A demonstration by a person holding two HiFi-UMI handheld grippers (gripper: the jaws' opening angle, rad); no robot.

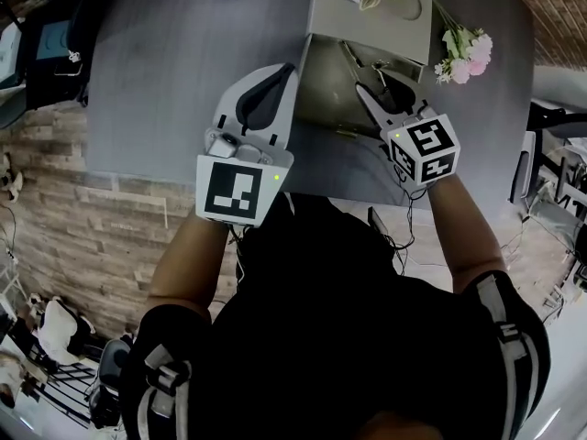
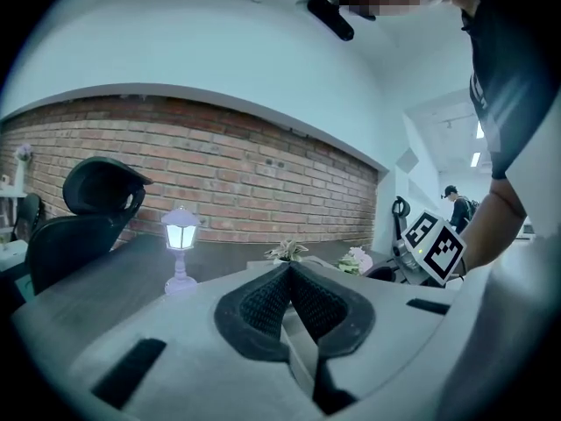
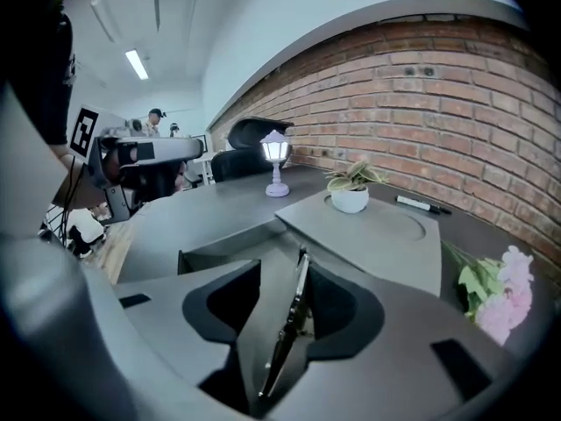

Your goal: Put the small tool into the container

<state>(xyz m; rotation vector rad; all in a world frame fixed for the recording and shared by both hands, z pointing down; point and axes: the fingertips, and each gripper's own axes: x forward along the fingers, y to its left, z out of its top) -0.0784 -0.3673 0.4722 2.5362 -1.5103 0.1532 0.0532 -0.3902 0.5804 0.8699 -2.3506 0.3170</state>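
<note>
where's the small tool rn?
In the right gripper view, the small tool stands between the open jaws of the right gripper, along the right-hand one, over the open container, nearer than the potted plant.

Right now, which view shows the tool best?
The right gripper view: the tool stands close, edge-on, between the open jaws of the right gripper, over the container. The head view shows it only small and dark past that gripper. The left gripper view does not show it.

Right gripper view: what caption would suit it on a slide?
Open jaws of the right gripper straddle a slim metal tool at the grey container, potted plant behind.
</note>
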